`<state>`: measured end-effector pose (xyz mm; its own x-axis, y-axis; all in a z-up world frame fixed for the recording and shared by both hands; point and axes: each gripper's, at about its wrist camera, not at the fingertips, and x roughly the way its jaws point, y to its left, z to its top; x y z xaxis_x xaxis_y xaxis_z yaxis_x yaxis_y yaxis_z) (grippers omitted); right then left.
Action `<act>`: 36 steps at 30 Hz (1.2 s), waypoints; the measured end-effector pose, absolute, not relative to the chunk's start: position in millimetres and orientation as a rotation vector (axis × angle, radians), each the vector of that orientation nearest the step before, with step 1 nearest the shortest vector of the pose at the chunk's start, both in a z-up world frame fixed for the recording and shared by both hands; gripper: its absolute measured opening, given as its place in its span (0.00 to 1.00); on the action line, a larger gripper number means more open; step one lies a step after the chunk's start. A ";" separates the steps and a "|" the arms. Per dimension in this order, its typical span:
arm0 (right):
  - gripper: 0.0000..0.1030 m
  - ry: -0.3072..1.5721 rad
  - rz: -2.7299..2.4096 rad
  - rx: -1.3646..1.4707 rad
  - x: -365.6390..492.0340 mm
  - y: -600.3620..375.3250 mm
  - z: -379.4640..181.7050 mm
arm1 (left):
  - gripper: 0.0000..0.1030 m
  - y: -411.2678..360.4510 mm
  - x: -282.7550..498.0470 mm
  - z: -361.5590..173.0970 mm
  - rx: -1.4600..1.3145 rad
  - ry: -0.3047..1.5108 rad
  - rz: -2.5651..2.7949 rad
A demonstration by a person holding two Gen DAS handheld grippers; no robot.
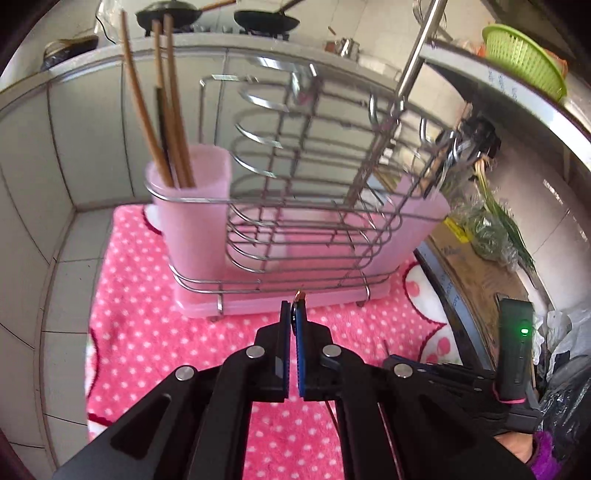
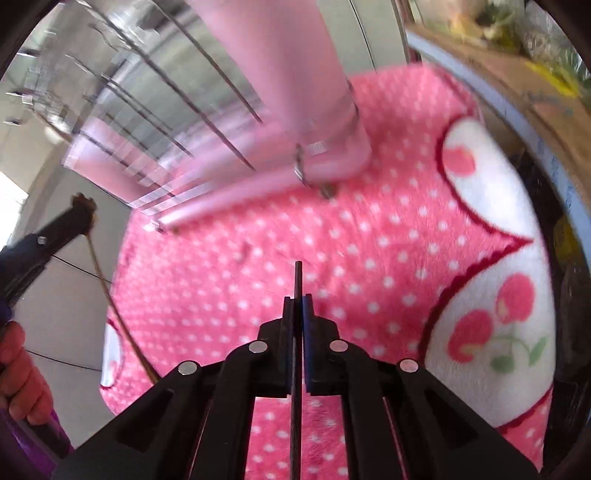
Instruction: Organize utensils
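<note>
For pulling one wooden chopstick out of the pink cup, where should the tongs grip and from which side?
Grip a wooden chopstick on its bare upper shaft, well above the pink cup rim, coming from the front. They lean and fan apart up there but bunch at the rim, with rack wires close alongside.

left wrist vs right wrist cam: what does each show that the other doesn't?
Left wrist only: chopsticks standing in the pink cup, the whole wire rack, woks on the stove, a green basket.

Right wrist only: the right gripper shut on a dark chopstick, and the cherry-print patch of the towel.

Both: the pink dotted towel, the rack's pink tray, and the left gripper shut on a brown chopstick.
</note>
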<state>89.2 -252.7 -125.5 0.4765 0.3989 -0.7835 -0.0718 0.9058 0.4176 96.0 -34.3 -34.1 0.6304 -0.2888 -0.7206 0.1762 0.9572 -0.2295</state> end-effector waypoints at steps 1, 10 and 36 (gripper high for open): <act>0.05 1.011 0.296 0.348 87.7 -252.2 -117.4 | 0.02 -29.4 92.1 -28.3 -0.144 0.829 -0.257; 0.05 0.749 0.323 0.313 62.1 -256.3 -43.8 | 0.02 2.3 62.5 23.1 -0.163 0.675 -0.208; 0.05 0.157 0.308 0.238 92.2 -284.6 105.3 | 0.02 42.6 68.5 146.6 -0.118 0.307 0.001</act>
<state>92.2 -284.6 105.3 0.9412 0.3173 -0.1162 -0.2805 0.9253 0.2551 68.5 42.6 146.6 0.9534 -0.0173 -0.3013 -0.0185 0.9931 -0.1157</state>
